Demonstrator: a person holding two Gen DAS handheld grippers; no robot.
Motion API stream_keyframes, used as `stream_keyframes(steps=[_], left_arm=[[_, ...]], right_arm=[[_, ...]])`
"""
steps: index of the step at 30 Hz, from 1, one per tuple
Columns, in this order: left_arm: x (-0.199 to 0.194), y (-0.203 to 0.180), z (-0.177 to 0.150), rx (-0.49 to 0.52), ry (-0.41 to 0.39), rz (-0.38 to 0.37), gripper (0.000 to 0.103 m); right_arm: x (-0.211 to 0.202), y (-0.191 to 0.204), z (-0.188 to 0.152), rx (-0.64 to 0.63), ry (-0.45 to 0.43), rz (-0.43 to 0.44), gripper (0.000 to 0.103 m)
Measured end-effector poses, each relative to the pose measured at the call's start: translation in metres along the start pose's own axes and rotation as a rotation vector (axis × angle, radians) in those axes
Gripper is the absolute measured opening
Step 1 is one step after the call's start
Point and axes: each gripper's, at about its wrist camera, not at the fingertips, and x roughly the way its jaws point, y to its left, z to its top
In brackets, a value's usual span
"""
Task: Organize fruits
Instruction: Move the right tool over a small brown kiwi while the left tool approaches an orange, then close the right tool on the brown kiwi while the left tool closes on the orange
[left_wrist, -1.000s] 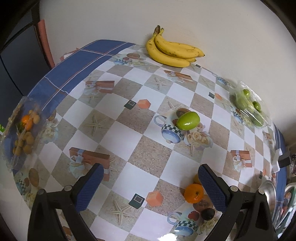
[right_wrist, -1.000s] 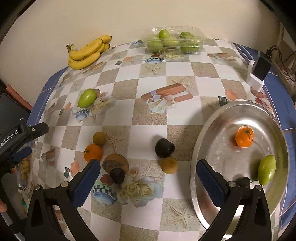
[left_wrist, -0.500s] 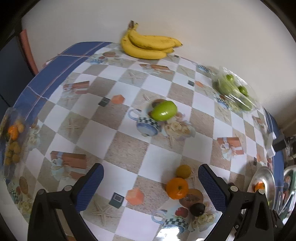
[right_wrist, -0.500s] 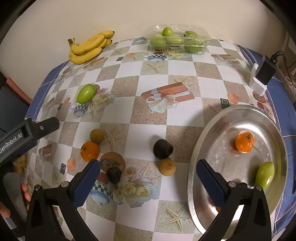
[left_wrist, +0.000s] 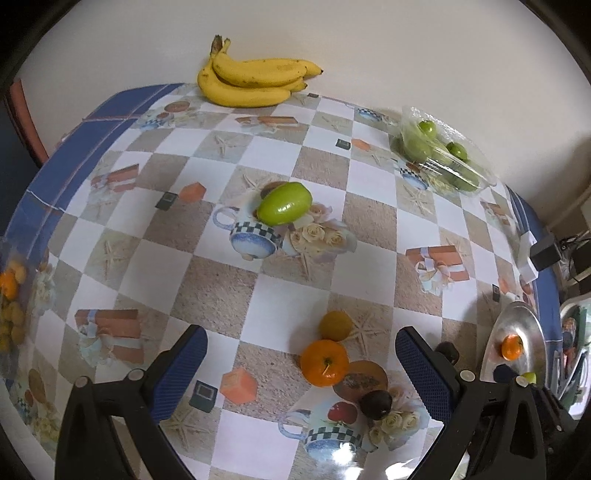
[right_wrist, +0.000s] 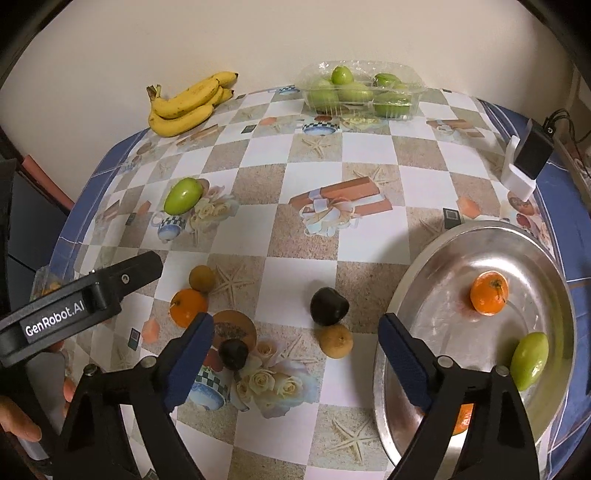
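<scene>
Bench (right_wrist: 369, 155) covered with a checkered oilcloth printed with starfish, gift boxes, cups and roses, bordered in blue. Small black device (right_wrist: 533, 149) on a white base (right_wrist: 519, 181) stood upright at the right edge of the bench, cable (right_wrist: 565, 120) trailing behind it. Same device (left_wrist: 546, 253) seen at the far right from the left wrist view. Plain pale wall (right_wrist: 277, 33) behind the bench.

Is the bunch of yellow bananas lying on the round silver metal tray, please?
No, the bunch of yellow bananas lies on the tablecloth by the wall, far from the round silver metal tray, which holds other fruit.
</scene>
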Motion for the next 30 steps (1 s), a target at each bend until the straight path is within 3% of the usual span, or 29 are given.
stream_keyframes(steps=[3,6,9,14,30], left_arm=[[0.008,0.001,-0.003,-0.013,0.031,-0.025,0.102],[0.013,0.0,-0.005,-0.011,0.052,-0.033,0.101],[0.019,-0.002,-0.007,-0.012,0.071,-0.047,0.093],[0.029,-0.004,-0.011,-0.011,0.109,-0.062,0.082],[0.044,-0.011,-0.016,0.006,0.152,-0.051,0.055]], right_arm=[[0.005,0.0,-0.001,-0.004,0.021,-0.013,0.075],[0.011,-0.002,-0.002,-0.002,0.037,-0.012,0.072],[0.015,-0.002,-0.004,-0.005,0.055,-0.038,0.071],[0.024,-0.005,-0.005,-0.001,0.086,-0.08,0.052],[0.036,-0.002,-0.008,-0.037,0.132,-0.181,0.035]])
